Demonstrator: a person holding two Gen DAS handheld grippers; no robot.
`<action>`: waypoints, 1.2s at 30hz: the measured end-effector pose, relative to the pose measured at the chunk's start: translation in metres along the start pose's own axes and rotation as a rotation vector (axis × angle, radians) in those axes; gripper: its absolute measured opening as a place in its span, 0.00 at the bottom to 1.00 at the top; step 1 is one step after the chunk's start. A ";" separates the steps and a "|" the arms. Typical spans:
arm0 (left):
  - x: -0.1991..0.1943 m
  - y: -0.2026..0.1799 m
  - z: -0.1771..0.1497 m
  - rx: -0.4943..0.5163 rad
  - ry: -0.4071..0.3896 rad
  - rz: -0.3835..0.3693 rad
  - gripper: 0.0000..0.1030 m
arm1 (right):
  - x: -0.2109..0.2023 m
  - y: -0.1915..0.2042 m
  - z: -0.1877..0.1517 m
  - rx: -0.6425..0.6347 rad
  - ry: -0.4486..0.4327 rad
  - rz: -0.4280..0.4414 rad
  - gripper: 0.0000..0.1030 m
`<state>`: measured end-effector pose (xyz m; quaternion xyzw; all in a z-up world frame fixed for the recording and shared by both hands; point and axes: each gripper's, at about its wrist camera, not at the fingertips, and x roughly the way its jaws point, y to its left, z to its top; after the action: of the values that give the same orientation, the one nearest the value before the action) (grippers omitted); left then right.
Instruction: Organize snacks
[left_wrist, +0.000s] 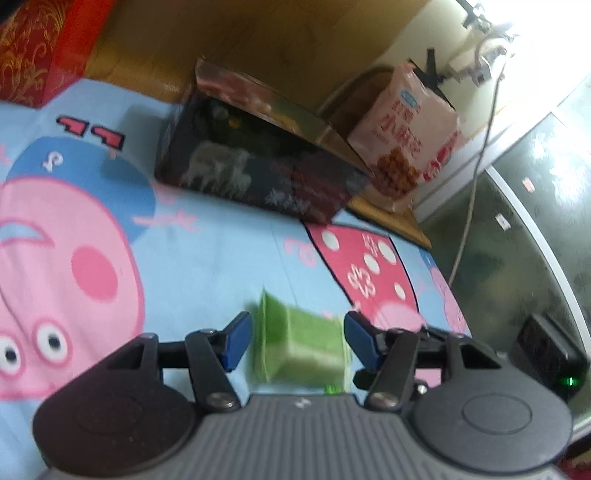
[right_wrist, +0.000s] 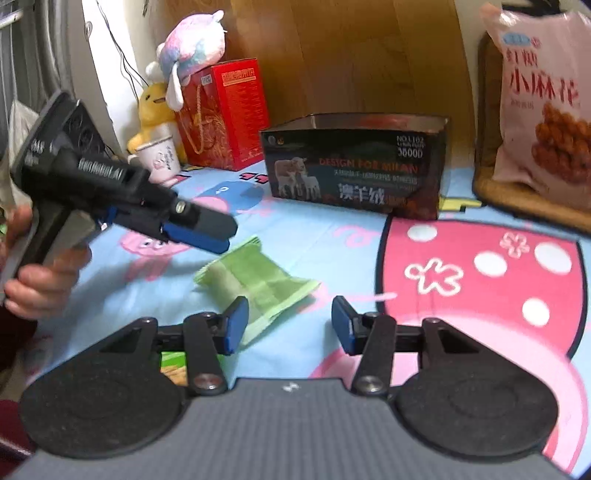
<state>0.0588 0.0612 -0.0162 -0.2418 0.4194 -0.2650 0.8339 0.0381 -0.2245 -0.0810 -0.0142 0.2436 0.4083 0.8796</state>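
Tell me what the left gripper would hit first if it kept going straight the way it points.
Most likely the green crinkled snack packet: it lies between the open jaws of the left gripper, on the blue cartoon blanket. Depth is unclear.

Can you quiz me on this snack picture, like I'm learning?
1. True or false: the green packet lies on the blanket.
2. What stands nearer the red box: A) plush toys, B) pink bag, C) nothing?
3. Fill in: the right gripper has its jaws ____.

Key: 1 true. 2 A, the plush toys; the pink bag stands far right. 3 open, nothing pressed between.
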 end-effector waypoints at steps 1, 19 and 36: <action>0.004 0.000 -0.003 -0.005 0.019 -0.009 0.48 | 0.003 0.003 -0.001 -0.004 0.007 0.006 0.57; 0.039 -0.060 0.123 0.151 -0.247 0.094 0.53 | 0.042 -0.032 0.109 -0.105 -0.286 -0.216 0.47; -0.012 -0.015 -0.012 0.040 -0.167 0.057 0.52 | -0.021 -0.014 -0.020 0.255 -0.198 -0.012 0.59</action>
<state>0.0394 0.0559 -0.0061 -0.2344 0.3496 -0.2286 0.8778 0.0287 -0.2535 -0.0921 0.1365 0.2054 0.3681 0.8965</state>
